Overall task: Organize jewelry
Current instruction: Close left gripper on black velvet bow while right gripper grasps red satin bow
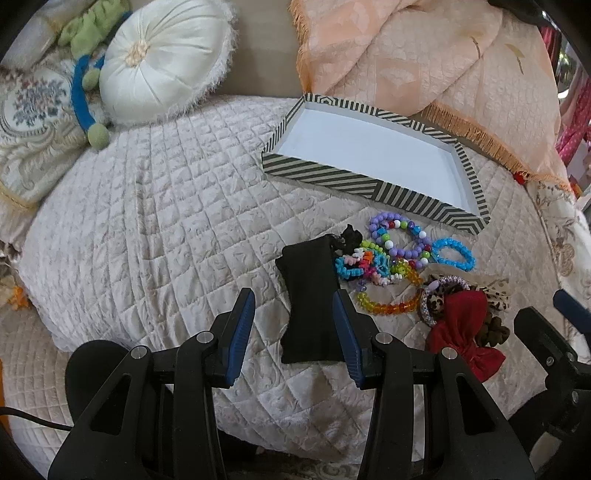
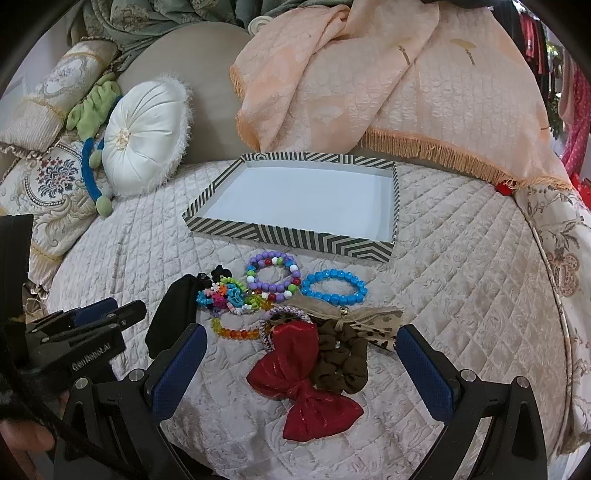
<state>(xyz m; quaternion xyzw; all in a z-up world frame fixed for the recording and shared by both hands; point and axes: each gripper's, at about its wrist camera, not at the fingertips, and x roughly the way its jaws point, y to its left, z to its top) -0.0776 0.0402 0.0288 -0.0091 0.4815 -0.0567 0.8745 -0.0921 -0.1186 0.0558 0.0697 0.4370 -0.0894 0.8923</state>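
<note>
A pile of jewelry lies on the quilted bed in front of an empty striped tray (image 1: pixel 369 184) (image 2: pixel 288 238). It holds a purple bead bracelet (image 1: pixel 402 236) (image 2: pixel 273 275), a blue bracelet (image 1: pixel 454 253) (image 2: pixel 334 288), an orange-yellow bracelet (image 1: pixel 388 304) (image 2: pixel 236 330), a red bow (image 1: pixel 465 332) (image 2: pixel 306 384), a brown scrunchie (image 2: pixel 343 358) and a black pouch (image 1: pixel 308 302) (image 2: pixel 173 317). My left gripper (image 1: pixel 293 314) is open, its fingers either side of the pouch. My right gripper (image 2: pixel 299 354) is open wide around the bow and scrunchie.
A round white cushion (image 1: pixel 162 62) (image 2: pixel 144 136), a green plush toy (image 1: pixel 92 33) and embroidered pillows (image 2: pixel 55 184) lie at the back left. A peach fringed blanket (image 1: pixel 424 66) (image 2: pixel 388 85) is heaped behind the tray.
</note>
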